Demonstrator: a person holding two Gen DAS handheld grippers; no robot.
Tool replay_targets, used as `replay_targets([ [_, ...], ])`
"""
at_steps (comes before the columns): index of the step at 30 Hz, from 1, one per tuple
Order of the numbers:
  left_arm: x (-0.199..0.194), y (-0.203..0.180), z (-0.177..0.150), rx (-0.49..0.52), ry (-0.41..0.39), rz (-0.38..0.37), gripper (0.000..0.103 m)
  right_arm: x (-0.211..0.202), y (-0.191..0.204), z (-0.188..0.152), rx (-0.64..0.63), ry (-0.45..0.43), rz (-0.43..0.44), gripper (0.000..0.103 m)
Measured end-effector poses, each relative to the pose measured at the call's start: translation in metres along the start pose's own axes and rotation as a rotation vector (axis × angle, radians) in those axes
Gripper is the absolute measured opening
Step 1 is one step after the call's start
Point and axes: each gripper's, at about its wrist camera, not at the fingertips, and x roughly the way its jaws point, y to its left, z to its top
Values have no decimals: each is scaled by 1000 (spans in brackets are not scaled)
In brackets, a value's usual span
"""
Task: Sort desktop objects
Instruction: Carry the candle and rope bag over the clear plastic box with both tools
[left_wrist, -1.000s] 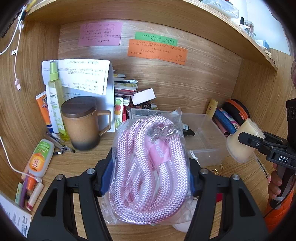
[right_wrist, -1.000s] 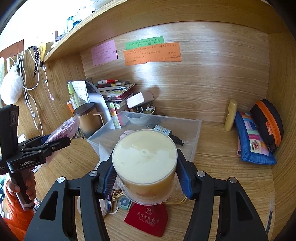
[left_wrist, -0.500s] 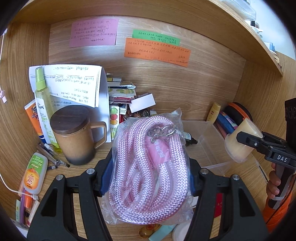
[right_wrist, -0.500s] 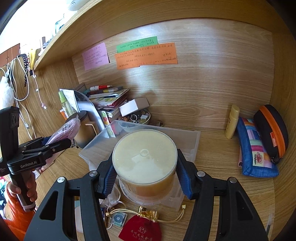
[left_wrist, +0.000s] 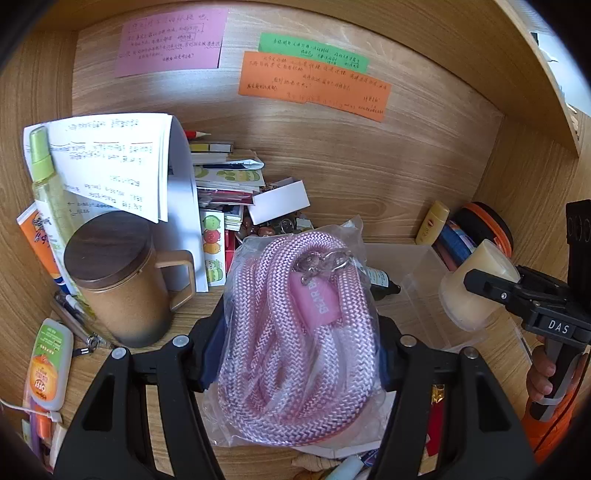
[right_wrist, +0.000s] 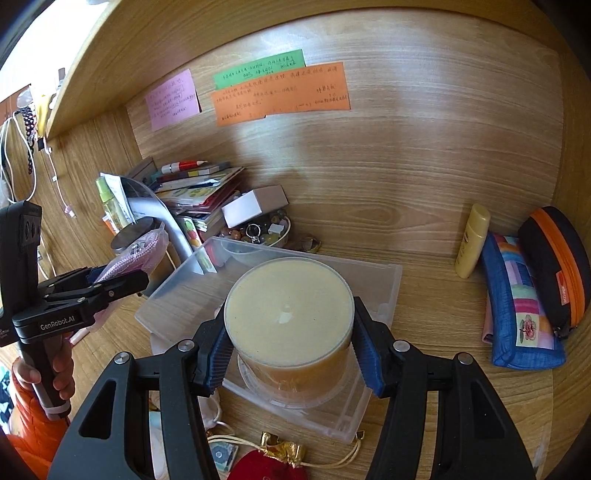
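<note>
Desktop clutter is being sorted with both grippers loaded, and the clear plastic bin (left_wrist: 424, 295) looks like the likely destination for each load. From the left wrist view, the left gripper (left_wrist: 299, 343) is closed about halfway on a bagged coil of pink rope (left_wrist: 295, 339), its blue pads pressed into the plastic at either side; the coil's long axis runs away from the camera, along the fingers. The bin lies ahead and to the right of this load, past the brown lidded mug (left_wrist: 118, 280) that stands to the left, so the rope would have to travel forward and rightward to get over the bin's open top. At the right edge of the same view the right gripper (left_wrist: 491, 284) shows side-on, holding a cream-coloured cylindrical tub (left_wrist: 476, 288) above the bin's far side. From the right wrist view, the right gripper (right_wrist: 291, 350) is clamped partway shut on that tub (right_wrist: 288, 317), upright, pads on its left and right walls. The bin (right_wrist: 384, 284) sits directly beneath and ahead of it (its rim visible on both sides of the tub), so I judge this hand the nearer one: a short descent should set the tub inside. The left gripper (right_wrist: 122, 280) with its rope hovers by the bin's left edge.
</note>
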Motion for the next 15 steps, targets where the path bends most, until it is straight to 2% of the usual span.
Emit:
replay_targets([
  [15, 50, 5, 2, -13, 84, -22, 63, 40, -15, -5, 39, 95, 3, 54],
])
